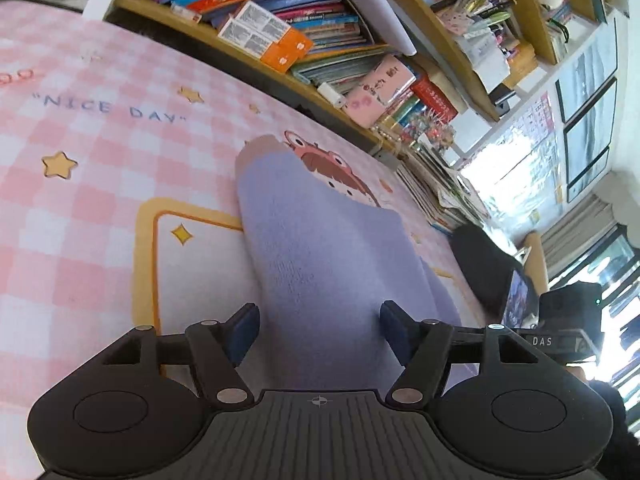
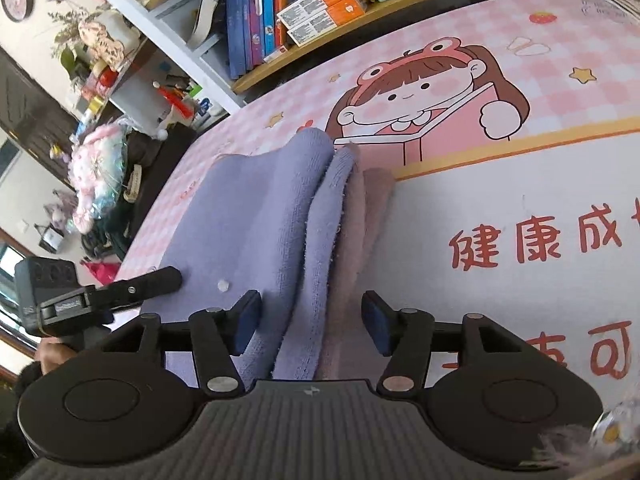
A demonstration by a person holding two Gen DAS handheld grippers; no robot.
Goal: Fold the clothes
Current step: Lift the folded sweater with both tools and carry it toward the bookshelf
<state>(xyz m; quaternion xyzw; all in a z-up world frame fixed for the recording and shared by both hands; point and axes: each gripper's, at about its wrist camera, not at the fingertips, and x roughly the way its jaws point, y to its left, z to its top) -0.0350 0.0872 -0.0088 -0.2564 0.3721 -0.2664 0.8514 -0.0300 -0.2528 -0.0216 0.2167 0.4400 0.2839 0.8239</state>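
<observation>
A folded lilac and dusty-pink fleece garment [image 1: 316, 248] lies on the pink checked cartoon mat [image 1: 80, 200]. My left gripper [image 1: 318, 330] is open, its blue pads either side of the garment's near end, just above it. In the right wrist view the garment [image 2: 280, 216] shows as stacked lilac and pink layers on the mat [image 2: 520, 208]. My right gripper [image 2: 312, 326] is open over the layered edge, holding nothing. The other gripper [image 2: 120, 288] reaches in from the left onto the lilac cloth.
A wooden bookshelf [image 1: 320, 40] packed with books and boxes runs along the mat's far edge, also in the right wrist view [image 2: 300, 12]. A dark object [image 1: 484, 272] sits at the mat's right side. Plush toys and clutter [image 2: 96, 176] lie beyond the left edge.
</observation>
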